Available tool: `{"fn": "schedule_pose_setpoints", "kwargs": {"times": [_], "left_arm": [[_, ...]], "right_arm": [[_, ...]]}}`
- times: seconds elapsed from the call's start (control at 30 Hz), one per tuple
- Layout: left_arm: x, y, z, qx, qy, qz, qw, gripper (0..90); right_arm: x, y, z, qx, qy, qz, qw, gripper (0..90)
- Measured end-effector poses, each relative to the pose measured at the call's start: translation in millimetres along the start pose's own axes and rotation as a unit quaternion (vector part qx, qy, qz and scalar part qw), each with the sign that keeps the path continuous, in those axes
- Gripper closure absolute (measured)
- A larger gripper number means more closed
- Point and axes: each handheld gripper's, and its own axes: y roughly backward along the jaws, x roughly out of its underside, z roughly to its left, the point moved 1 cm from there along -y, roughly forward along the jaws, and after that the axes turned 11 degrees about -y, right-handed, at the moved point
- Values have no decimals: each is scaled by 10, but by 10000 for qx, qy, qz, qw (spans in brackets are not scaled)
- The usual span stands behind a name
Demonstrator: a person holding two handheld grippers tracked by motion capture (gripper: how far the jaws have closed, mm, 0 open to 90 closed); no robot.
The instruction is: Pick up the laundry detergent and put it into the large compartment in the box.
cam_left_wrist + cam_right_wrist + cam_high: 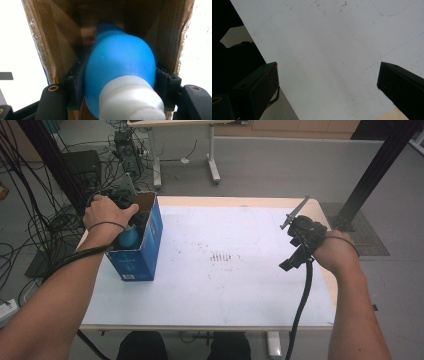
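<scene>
Bench [240,285]: blue box [142,255] stands open at the left edge. Left gripper [131,222] reaches into it, fingers [72,85] clamped on the blue bottle [120,65], white cap [130,100] toward camera. Step in hand: bottle in or out of box. Next move needs a straight path clear of the walls. Right gripper [295,245] idles near the right edge, wide open, holding nothing.

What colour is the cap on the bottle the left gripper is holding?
White; the bottle itself is blue. The cap shows best in the left gripper view.

We're in a lab or test room here: a white bench [225,285] on a bare grey floor [280,170], black cables [30,215] tangled at the left (quite a nest), electronics boxes [82,167] on the floor, black metal frame posts [380,165], and another desk [170,125] behind.
</scene>
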Motion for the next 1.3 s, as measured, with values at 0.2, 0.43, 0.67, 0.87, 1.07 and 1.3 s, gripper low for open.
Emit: {"fn": "schedule_pose_setpoints", "kwargs": {"times": [0.2,0.43,0.67,0.87,1.07,1.3], "left_arm": [[0,-1,9,16,10,-9,10000,369],[-5,0,-5,-5,-13,6,10000,369],[-10,1,-25,-32,-28,20,10000,368],[-11,2,-27,-31,-46,26,10000,367],[-2,7,-20,-26,-47,-6,10000,356],[-17,2,2,24,-63,25,10000,312]], "right_arm": [[2,-6,-3,-4,4,0,10000,37],[7,-10,-1,0,-2,0,10000,36],[19,-15,-3,-8,-14,-4,10000,36],[27,-12,-10,-14,-17,-6,10000,36],[37,-32,-20,-30,-40,3,10000,38],[24,-45,-20,-34,-26,13,10000,36]]}}
